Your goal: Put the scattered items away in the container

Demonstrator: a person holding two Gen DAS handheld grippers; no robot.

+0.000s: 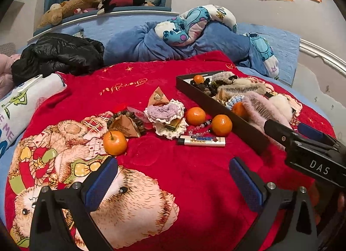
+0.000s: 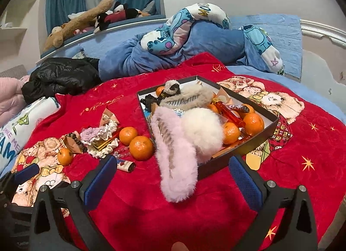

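Container: dark shallow box [image 2: 255,140] with a pale inside, on the red blanket [image 2: 216,207], right of centre.

Contents, far to near: one mandarin at the far corner [image 2: 160,90]; black beaded piece [image 2: 149,99]; grey-beige furry hair claw [image 2: 190,97]; red lighter [image 2: 229,113]; two mandarins at the right wall [image 2: 253,123]; cream furry claw [image 2: 202,134]. A pink furry hair claw [image 2: 175,164] hangs over the near-left wall, half in, half on the blanket.

Loose, left of the box: two mandarins side by side [image 1: 221,125], just beside the wall; a white lighter [image 1: 202,141] near them; crochet scrunchies [image 1: 166,117] over a gold bar; wooden bead bracelet [image 1: 125,119]; one mandarin [image 1: 114,143] nearest my left gripper [image 1: 173,186].

My left gripper: jaws wide, nothing between them. My right gripper [image 2: 173,186]: jaws wide, nothing held, the pink claw lying between and beyond them.
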